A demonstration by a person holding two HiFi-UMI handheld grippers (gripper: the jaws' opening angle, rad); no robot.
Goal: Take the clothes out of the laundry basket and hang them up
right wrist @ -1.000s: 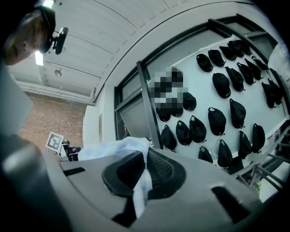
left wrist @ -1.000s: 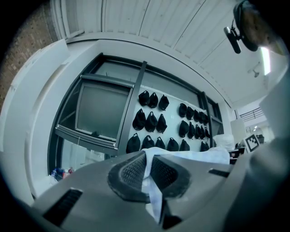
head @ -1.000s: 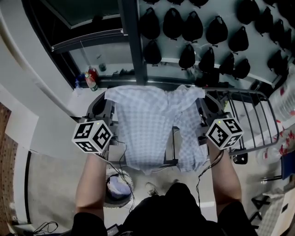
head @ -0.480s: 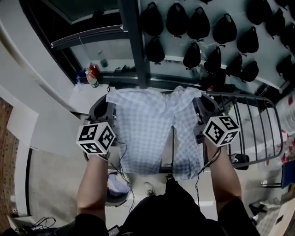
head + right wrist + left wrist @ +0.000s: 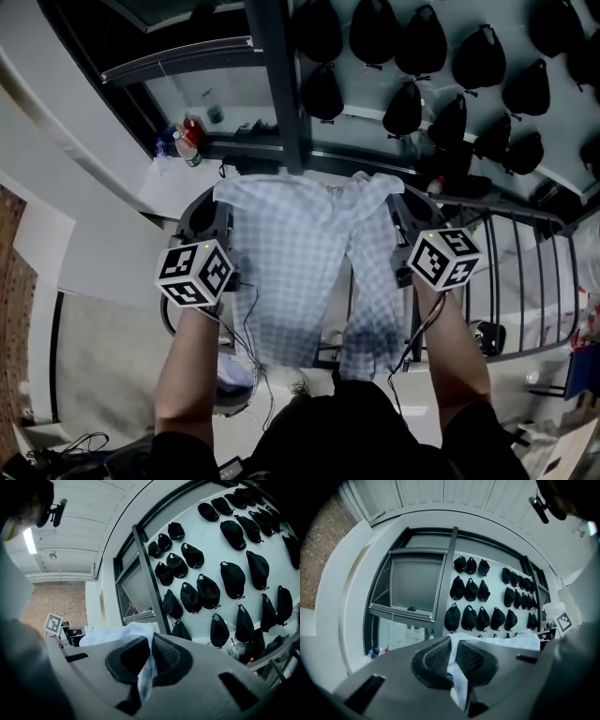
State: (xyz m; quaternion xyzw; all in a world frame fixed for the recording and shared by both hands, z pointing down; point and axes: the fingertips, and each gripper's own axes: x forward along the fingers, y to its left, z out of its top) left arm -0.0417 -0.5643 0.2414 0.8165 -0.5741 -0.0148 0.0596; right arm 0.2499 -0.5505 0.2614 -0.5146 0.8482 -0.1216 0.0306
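The checked garment (image 5: 291,262) hangs spread in front of the person, its top edge stretched crosswise between both grippers and its length falling straight down, beside the rack (image 5: 525,281). The left gripper (image 5: 453,660) is clamped tight on one top corner, and the right gripper (image 5: 150,660) on the other. The label on the bottle (image 5: 187,150) is too small to read
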